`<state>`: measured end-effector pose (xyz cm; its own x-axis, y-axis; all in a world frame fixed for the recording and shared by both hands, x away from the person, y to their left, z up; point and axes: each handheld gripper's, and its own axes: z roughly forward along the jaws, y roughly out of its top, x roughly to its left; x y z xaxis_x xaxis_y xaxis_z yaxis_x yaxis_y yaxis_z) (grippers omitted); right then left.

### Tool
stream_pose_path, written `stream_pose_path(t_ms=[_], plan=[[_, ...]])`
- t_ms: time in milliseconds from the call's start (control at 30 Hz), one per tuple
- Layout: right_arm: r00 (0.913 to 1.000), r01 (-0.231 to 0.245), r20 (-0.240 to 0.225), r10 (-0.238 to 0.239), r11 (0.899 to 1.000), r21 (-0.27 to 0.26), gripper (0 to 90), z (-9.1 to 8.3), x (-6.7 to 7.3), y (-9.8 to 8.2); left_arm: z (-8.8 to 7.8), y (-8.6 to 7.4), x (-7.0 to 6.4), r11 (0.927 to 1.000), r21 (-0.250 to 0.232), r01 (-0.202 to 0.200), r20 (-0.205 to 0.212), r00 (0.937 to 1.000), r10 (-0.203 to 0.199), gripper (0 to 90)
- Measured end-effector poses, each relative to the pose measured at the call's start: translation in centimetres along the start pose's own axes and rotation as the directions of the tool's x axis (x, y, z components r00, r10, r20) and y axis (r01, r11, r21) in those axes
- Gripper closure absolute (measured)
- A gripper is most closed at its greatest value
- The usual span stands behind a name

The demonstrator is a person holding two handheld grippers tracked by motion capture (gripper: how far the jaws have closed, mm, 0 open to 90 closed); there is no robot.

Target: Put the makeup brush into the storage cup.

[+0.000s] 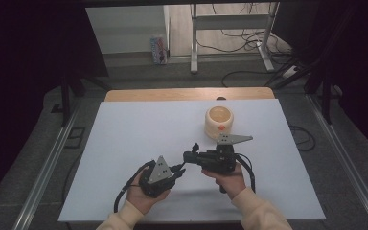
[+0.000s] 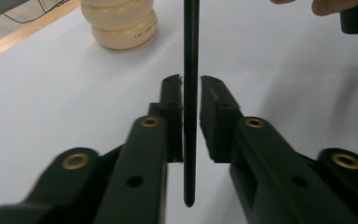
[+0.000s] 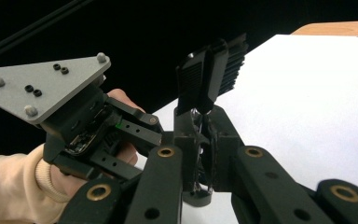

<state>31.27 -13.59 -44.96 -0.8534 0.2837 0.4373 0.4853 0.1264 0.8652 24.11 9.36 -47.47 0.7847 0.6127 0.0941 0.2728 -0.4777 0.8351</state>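
White sheeting covers the bench, where the right tool is pressed shut on a thin black rod that the left tool, slightly spread, frames without pinching, near a cream ribbed cup.

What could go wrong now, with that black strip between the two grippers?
1. The left gripper's jaws stand slightly apart around the strip, with a gap on one side. Only the right gripper seems to clamp it, so it might tilt or slip out.
2. The grippers sit very close together and could bump on the next move.
3. The cream pot stands just beyond the right gripper; a wide swing might knock it.
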Motion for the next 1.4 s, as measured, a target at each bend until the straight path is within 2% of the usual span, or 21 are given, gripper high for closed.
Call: stream_pose_path(t_ms=[33, 67, 100, 133, 167, 300, 467, 700, 900, 1333, 1400], plan=[[0.9999, -0.008, -0.007, 0.008, 1.0, -0.006, 84.2, -0.1, -0.1, 0.1, 0.1, 0.0, 0.0, 1.0, 0.004, -0.005, -0.002, 1.0, 0.005, 70.4], [0.9999, -0.008, -0.007, 0.008, 1.0, -0.006, 84.2, -0.1, -0.1, 0.1, 0.1, 0.0, -0.1, 0.9999, 0.006, -0.01, -0.009, 0.9999, 0.01, 70.4], [0.9999, -0.009, -0.006, 0.009, 1.0, -0.01, 84.3, -0.3, -0.2, 0.2, 0.2, -0.1, -0.1, 0.9999, 0.006, -0.013, -0.02, 0.9997, 0.013, 59.3], [0.9999, -0.009, -0.006, 0.009, 1.0, -0.01, 84.3, -0.3, -0.2, 0.2, 0.2, -0.1, -0.1, 0.9999, 0.006, -0.013, -0.02, 0.9997, 0.013, 55.0], [1.0, -0.007, -0.005, 0.007, 1.0, -0.012, 84.3, -0.3, -0.2, 0.2, 0.2, -0.1, -0.1, 0.9999, 0.009, -0.014, -0.029, 0.9995, 0.014, 55.0], [0.9997, 0.016, 0.018, -0.016, 1.0, -0.008, 84.2, -0.5, -0.1, 0.2, 0.0, -0.1, 0.1, 0.9999, 0.011, -0.009, -0.039, 0.9992, 0.01, 40.1], [0.9995, 0.019, 0.025, -0.018, 1.0, -0.007, 84.2, -0.6, -0.2, 0.2, -0.3, -0.1, 0.5, 0.9998, -0.001, 0.022, -0.053, 0.9983, -0.022, 33.8], [0.9983, 0.027, 0.052, -0.026, 1.0, -0.016, 84.2, -0.8, -0.3, 0.3, -1.1, -0.3, 1.1, 0.9987, -0.007, 0.05, -0.071, 0.9962, -0.05, 29.1], [0.9974, 0.026, 0.068, -0.024, 0.999, -0.03, 84.3, -1.1, -0.3, 0.4, -2.3, -0.6, 1.6, 0.9986, 0.002, 0.052, -0.096, 0.9941, -0.052, 28.2], [0.9962, 0.04, 0.079, -0.037, 0.999, -0.031, 84.2, -1.4, -0.4, 0.5, -4.9, -2.7, 3.1, 0.9942, 0.018, 0.106, -0.155, 0.9827, -0.102, 28.1], [0.9959, 0.041, 0.081, -0.039, 0.999, -0.032, 84.3, -1.4, -0.3, 0.5, -5.2, -3.1, 3.2, 0.9921, 0.019, 0.124, -0.164, 0.9792, -0.119, 28.0]])
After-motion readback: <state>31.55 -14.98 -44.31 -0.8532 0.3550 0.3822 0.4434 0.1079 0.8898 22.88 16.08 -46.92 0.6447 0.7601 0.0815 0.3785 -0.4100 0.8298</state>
